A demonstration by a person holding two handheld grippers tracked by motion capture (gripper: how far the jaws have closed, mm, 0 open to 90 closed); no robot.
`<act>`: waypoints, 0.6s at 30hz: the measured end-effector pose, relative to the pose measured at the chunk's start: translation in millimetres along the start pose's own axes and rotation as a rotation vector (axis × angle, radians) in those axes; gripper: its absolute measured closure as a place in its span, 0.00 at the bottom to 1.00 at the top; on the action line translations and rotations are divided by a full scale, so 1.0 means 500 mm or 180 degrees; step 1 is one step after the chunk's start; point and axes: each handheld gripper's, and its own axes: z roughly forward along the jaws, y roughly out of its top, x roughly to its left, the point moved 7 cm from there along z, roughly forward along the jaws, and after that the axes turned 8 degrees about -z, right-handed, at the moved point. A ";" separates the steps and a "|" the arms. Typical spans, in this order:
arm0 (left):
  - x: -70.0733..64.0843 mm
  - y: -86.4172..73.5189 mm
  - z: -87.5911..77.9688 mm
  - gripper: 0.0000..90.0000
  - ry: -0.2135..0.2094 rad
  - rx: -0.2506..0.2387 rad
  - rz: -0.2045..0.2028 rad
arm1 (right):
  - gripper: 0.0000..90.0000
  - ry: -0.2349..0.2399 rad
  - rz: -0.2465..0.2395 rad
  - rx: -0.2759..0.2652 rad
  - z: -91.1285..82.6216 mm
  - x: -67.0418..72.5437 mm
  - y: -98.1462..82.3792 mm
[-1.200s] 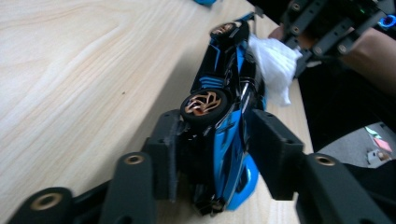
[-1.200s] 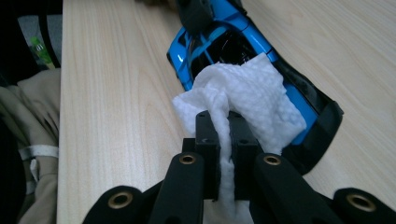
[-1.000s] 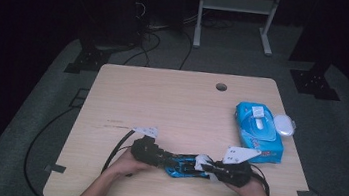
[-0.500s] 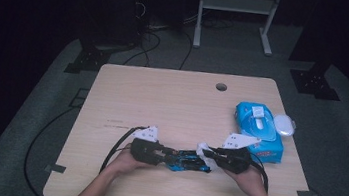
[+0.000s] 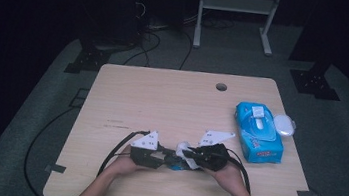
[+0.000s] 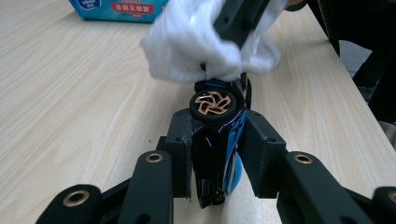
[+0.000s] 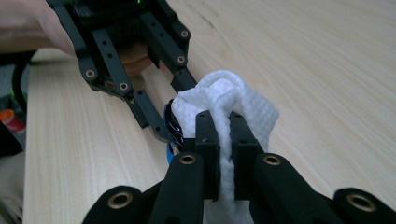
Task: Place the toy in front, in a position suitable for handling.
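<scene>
While L gripper [image 6: 217,154] clamps toy car [image 6: 217,140], R gripper [image 7: 224,140] pinches wipe [image 7: 233,100]; pack [image 6: 116,9] label unreadable.

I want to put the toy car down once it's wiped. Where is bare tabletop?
Bare table spans the far half, from the left edge to the wipes pack. The near middle is crowded by both grippers, toy car and wipe.

You see a glossy blue-and-black toy car [image 6: 217,154] with a copper-spoked wheel [image 6: 214,103], a white dimpled wipe [image 7: 233,112], a blue wipes pack [image 5: 258,133], and a pale wood-grain table [image 5: 162,101].

"vinda" on blue tissue pack [image 6: 119,8]
</scene>
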 end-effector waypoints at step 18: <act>0.007 -0.013 -0.003 0.78 0.0040 0.0080 -0.0112 | 0.94 0.0014 -0.0007 0.0159 0.018 0.006 0.028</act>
